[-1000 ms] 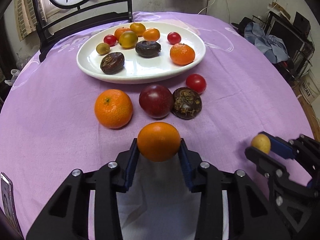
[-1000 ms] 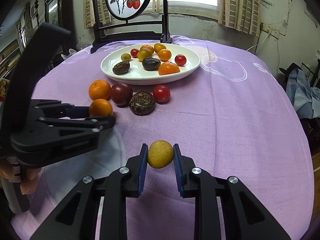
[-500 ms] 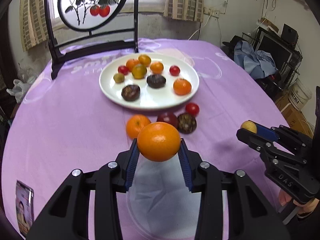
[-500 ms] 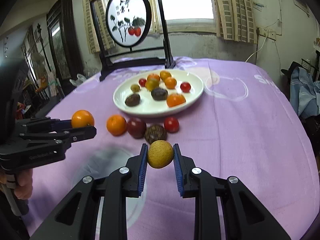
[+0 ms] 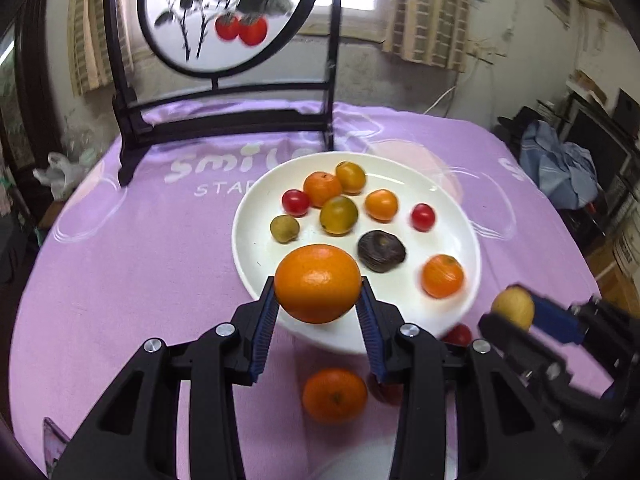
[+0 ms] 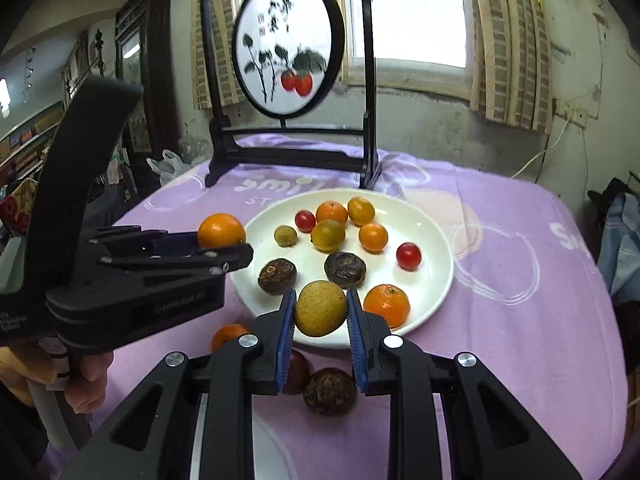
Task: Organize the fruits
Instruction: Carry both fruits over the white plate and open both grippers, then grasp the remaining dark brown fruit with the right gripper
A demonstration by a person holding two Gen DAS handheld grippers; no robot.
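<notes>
My left gripper (image 5: 318, 304) is shut on an orange (image 5: 318, 283) and holds it in the air over the near edge of the white plate (image 5: 404, 332). My right gripper (image 6: 320, 314) is shut on a yellow-brown fruit (image 6: 320, 308), also raised at the plate's (image 6: 432, 240) near rim. The plate holds several fruits: oranges, cherry tomatoes, dark passion fruits. On the purple cloth in front of the plate lie an orange (image 5: 334, 395), a dark red fruit (image 6: 298, 372), a brown fruit (image 6: 329, 391) and a cherry tomato (image 5: 458, 335).
A black wooden stand with a round painted screen (image 5: 224, 16) stands behind the plate at the table's far side. The round table (image 5: 120, 264) is covered in purple cloth. Clothes and furniture (image 5: 560, 168) sit off the table's right edge.
Both grippers have risen and moved forward toward the plate with their fruits still held. The loose fruits on the cloth now lie under and behind the fingers.
</notes>
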